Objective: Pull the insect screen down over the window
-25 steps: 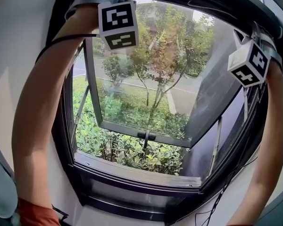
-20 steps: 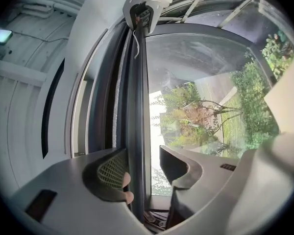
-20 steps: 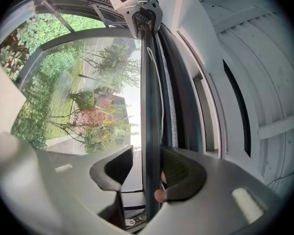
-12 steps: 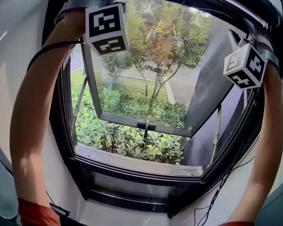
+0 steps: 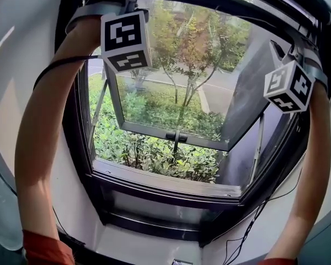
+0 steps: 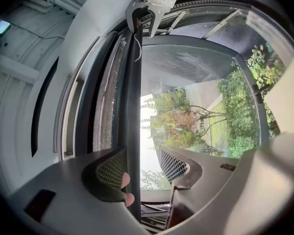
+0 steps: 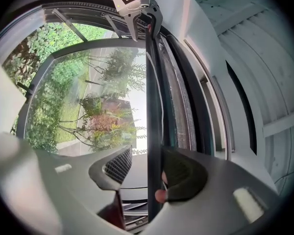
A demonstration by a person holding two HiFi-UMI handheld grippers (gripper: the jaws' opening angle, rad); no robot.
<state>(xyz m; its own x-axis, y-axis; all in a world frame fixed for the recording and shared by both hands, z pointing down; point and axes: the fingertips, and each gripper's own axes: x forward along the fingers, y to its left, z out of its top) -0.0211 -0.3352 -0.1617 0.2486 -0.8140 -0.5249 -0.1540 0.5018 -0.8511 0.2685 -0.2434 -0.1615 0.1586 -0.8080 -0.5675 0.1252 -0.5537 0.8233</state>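
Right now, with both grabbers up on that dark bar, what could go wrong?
The screen bar sits between open jaws of the left gripper and right gripper, touching one pad each; the right jaws have just been opening. It might slip out and spring back up. Pulled unevenly, it could tilt and jam.

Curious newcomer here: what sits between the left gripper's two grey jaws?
The insect screen's slim dark bar, touching one jaw, clear of the other; the left gripper view shows it.

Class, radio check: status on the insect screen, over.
Left gripper open astride screen bar near top. Right gripper same, jaws just opening. Window sash swung outward.
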